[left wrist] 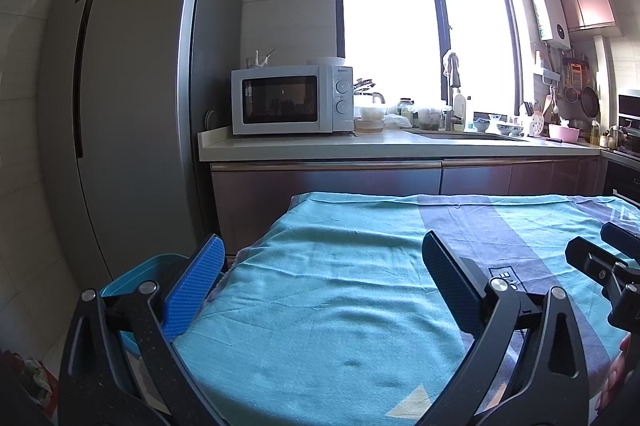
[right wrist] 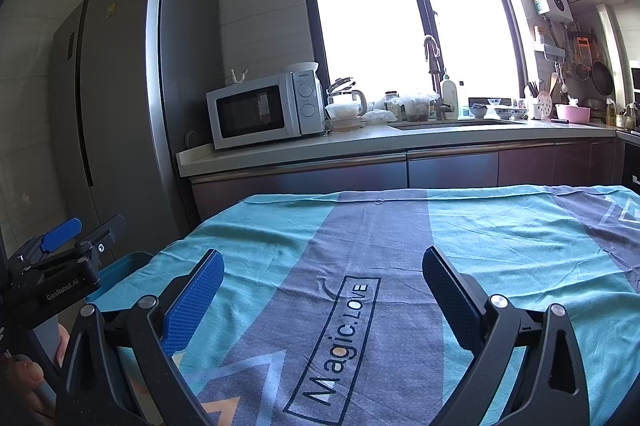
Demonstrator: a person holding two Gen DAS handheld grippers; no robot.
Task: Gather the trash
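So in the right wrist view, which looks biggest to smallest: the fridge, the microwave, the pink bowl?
1. Fridge, by far the largest.
2. Microwave.
3. Pink bowl, smallest, though it sits farther along the counter, which shrinks it somewhat.

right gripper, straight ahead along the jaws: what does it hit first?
Nothing close. The right gripper is open and empty, pointing over the blue cloth on the table, which shows no trash. Beyond the far edge, the first obstacle looks like the counter cabinet fronts, though depth is uncertain in fisheye.
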